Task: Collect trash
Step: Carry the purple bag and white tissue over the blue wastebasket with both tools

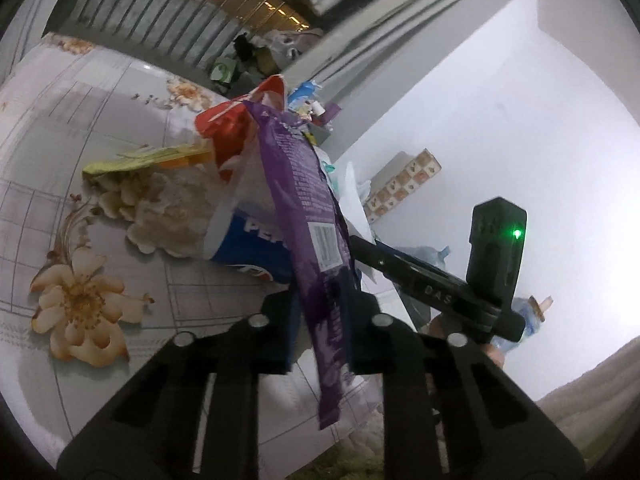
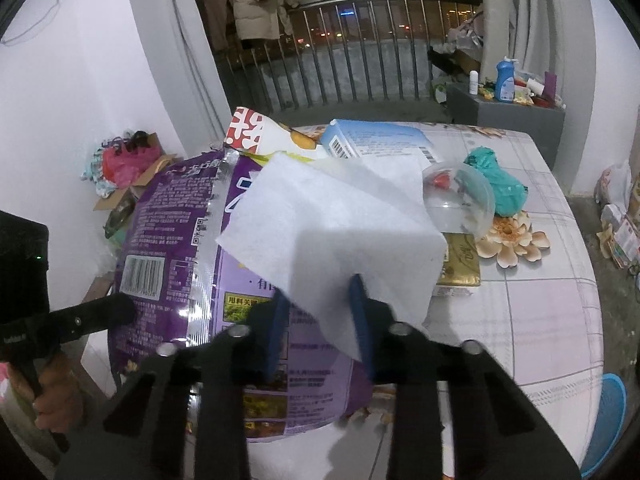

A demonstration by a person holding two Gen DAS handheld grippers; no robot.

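Your left gripper is clamped on the crinkled purple foil snack bag, lifting it edge-on above the floral-print table. Your right gripper pinches a white paper tissue sheet. Behind them lie a blue paper cup and a teal crumpled wad.

Left claw angled gently downward, pads pinched nearly together on a purple wrapper. Right claw pitched more steeply downward, blue pads closed on a white sheet. Bare hand wrapped around left handle.
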